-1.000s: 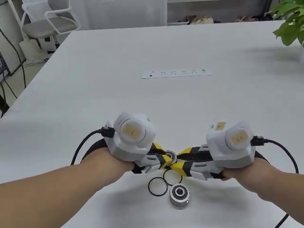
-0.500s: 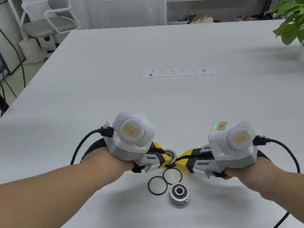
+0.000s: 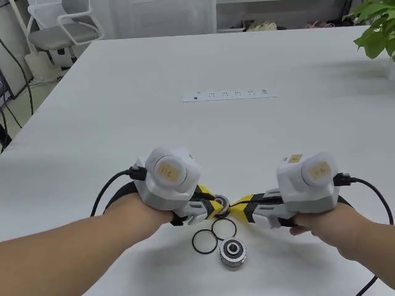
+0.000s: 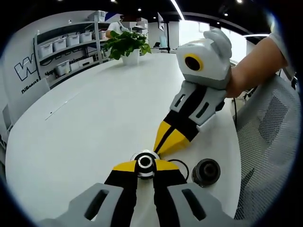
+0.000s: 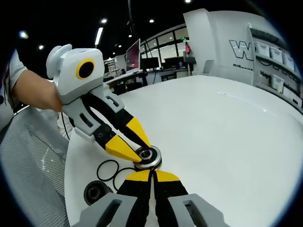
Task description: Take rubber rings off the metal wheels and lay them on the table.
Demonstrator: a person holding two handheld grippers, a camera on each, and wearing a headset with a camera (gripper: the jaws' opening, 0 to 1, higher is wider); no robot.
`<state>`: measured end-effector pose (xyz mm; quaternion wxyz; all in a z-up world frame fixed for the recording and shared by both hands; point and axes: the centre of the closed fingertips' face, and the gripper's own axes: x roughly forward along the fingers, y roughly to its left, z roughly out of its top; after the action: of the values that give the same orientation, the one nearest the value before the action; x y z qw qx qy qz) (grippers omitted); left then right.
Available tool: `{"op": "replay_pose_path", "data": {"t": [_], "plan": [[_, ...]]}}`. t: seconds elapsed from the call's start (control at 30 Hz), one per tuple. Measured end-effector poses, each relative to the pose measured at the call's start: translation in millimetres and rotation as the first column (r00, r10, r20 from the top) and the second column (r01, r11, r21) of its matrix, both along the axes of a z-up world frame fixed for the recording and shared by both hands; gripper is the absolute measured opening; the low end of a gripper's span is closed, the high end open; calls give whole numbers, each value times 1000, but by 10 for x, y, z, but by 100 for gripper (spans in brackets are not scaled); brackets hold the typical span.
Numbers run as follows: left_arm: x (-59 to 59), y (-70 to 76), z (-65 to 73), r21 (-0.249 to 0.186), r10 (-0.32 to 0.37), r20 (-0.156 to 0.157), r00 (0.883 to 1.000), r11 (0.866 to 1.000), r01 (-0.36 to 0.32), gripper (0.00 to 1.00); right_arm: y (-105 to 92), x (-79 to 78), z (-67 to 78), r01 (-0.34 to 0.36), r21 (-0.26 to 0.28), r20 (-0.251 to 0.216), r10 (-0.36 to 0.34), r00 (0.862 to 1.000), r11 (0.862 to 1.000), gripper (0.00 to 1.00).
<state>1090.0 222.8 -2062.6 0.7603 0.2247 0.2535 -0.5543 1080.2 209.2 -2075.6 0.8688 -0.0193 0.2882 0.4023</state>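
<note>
Left hand-held gripper [image 3: 212, 207]: Its jaws are shut tight on the wheel, one yellow tip on each side. I think it grips hard so the wheel cannot spin or slip when the rubber gets pulled.
Wheel [image 5: 148, 155]: It is small, round and shiny, with a hole in the middle. It hangs just above the table [image 3: 185, 123], between the two hand-held grippers. It is held up like this so the other tips can get at its rim.
Rings: Two thin black rings lie flat on the table, just under the held wheel. One [image 3: 205, 241] is to the left, and the other [image 3: 224, 228] is right beside it. They touch or cross a little. They are off a wheel, so this part of the job is done.
Second wheel [image 3: 233, 251]: It sits on the table, just next to the rings and closer to the person. I cannot tell if it has rubber on it.
Right hand-held gripper [image 5: 152, 176]: Its jaws are pressed together, and the tips are right at the rim of the held wheel. It may have a bit of rubber caught between them, but I cannot tell. I think it is there to peel a ring off sideways.
Next: Pull the ring off and lay it by the other two.
</note>
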Motion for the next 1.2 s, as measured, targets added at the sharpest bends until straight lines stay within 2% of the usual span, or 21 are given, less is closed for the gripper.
{"op": "replay_pose_path", "data": {"t": [0.1, 0.2, 0.37, 0.67, 1.2], "plan": [[4, 0, -3, -1, 1, 1, 1000, 1000, -1, 7, -12, 2, 11, 20, 32, -25, -20, 999, 999, 0], [7, 0, -5, -2, 3, 2, 1000, 1000, -3, 7, -25, 11, 67, 44, 87, -49, -40, 998, 995, 0], [2, -1, 0, -5, 6, 1, 1000, 1000, -6, 7, -18, 12, 49, 59, 90, -59, -54, 997, 994, 0], [-11, -4, -1, 6, 8, -3, 1000, 1000, -8, 7, -30, 74, 65, 144, 150, -105, -129, 986, 978, 0], [-17, -8, -5, 18, 11, 10, 1000, 1000, -11, 7, 10, 68, 114, 145, 159, -98, -130, 987, 977, 0]]}}
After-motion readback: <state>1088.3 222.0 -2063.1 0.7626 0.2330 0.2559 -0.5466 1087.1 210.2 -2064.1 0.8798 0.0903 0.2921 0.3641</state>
